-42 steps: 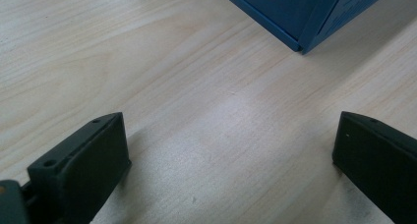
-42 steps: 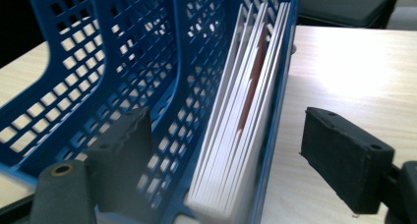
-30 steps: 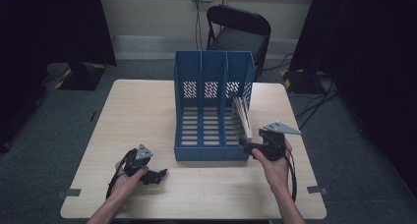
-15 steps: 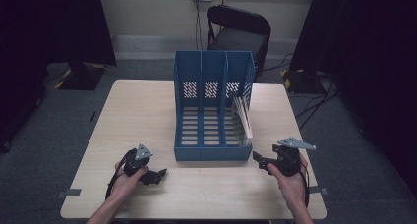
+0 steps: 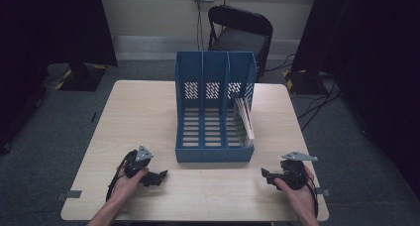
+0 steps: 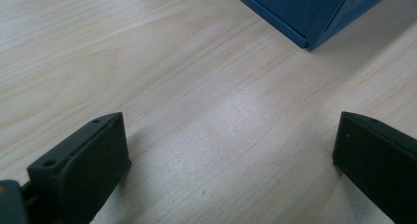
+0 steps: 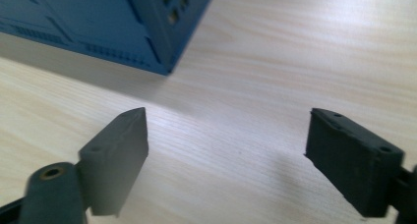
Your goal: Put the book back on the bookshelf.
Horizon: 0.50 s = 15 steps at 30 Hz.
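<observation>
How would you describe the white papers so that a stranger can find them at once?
Start at the wooden table and find the blue file rack with three slots standing at its middle. The white papers lean in the slot nearest the right gripper; the other two slots are empty.

Black hand-held gripper [image 5: 159,176] — grey triangular top plate, black cable, blocky jaws.

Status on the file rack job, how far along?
Looks done: the white papers stand leaning in the right slot of the blue rack. Nothing in hand: left gripper and right gripper are open, low over the table. No loose papers left.
</observation>
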Each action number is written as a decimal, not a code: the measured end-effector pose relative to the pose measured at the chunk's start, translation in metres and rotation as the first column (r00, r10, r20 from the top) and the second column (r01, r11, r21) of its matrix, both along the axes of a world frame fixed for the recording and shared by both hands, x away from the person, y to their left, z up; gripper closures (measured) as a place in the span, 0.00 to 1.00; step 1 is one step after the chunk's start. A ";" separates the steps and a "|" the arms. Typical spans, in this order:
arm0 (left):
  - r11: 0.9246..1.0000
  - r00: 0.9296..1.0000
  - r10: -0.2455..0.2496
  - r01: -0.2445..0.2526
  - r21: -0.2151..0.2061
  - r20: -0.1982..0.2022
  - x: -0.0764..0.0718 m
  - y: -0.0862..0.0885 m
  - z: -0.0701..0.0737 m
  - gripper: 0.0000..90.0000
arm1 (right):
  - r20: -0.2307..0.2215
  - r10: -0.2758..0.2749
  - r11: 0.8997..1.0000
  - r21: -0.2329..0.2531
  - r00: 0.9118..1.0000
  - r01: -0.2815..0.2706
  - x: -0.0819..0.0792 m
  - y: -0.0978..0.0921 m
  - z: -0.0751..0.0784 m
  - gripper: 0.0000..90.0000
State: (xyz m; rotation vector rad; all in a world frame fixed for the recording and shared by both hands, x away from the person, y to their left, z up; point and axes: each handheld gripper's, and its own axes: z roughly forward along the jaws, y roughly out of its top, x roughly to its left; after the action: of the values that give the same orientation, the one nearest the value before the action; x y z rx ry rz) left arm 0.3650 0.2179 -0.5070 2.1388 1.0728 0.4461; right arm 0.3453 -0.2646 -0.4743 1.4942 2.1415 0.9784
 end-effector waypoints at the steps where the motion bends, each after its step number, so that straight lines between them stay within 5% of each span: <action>1: 1.000 1.000 0.000 0.000 0.000 0.000 0.000 0.000 0.000 0.00 | -0.052 -0.015 1.000 -0.023 0.999 0.014 0.004 0.001 -0.005 0.23; 6: 1.000 1.000 0.000 0.000 0.001 0.000 0.000 0.000 0.000 0.00 | -0.096 -0.019 0.999 -0.033 0.995 0.016 0.010 0.005 -0.014 0.20; 14: 1.000 1.000 0.000 0.000 0.002 0.000 0.000 0.000 0.000 0.00 | 0.015 -0.017 0.994 -0.106 1.000 0.018 0.003 0.017 -0.026 0.16; 15: 1.000 1.000 0.000 0.000 0.002 0.000 0.000 0.000 0.000 0.00 | 0.062 -0.011 0.996 -0.089 0.998 0.016 0.002 0.017 -0.031 0.14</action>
State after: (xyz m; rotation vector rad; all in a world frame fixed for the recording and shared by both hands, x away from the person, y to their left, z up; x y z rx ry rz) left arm 0.3650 0.2180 -0.5069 2.1402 1.0734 0.4473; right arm 0.3469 -0.2476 -0.5051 1.4161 2.1007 0.8998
